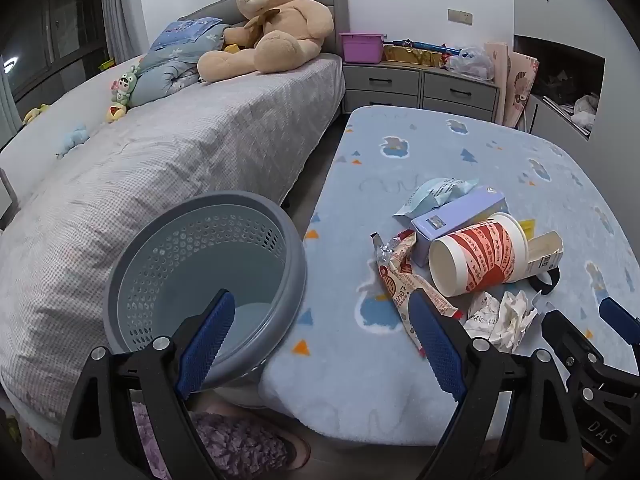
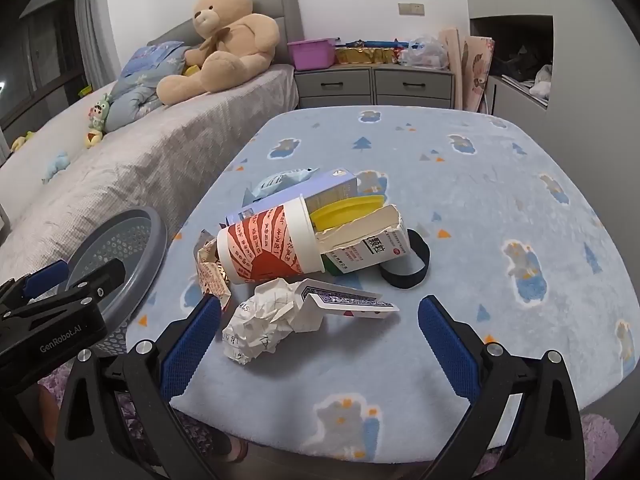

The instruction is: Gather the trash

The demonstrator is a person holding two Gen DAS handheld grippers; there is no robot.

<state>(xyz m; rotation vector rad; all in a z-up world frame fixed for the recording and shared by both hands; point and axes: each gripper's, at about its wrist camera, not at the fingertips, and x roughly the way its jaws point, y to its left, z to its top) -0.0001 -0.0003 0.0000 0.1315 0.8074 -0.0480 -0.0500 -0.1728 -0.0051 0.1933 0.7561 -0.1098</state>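
While both grippers hang over the pile with fingers spread wide and nothing held, the trash sits untouched on the blue blanket-covered counter (image 2: pixel 500 184).

Right gripper (image 2: pixel 320 320) is lined up on the crumpled paper ball (image 2: pixel 264 328), lying between its fingers at the near edge; that one looks feather-light and springy, so a squeeze across its middle should do. Touching it, the folded playing card (image 2: pixel 348 300) lies flat and slick, a tricky pick unless taken by its raised edge. The paper cup (image 2: pixel 272 246) lies on its side, light but easily crushed; its rim is the place to pinch. Left gripper (image 1: pixel 324 320) hovers between the snack wrapper (image 1: pixel 404 284) and the empty grey basket (image 1: pixel 200 264), which stands just off the counter's edge beside the bed (image 1: pixel 160 168).
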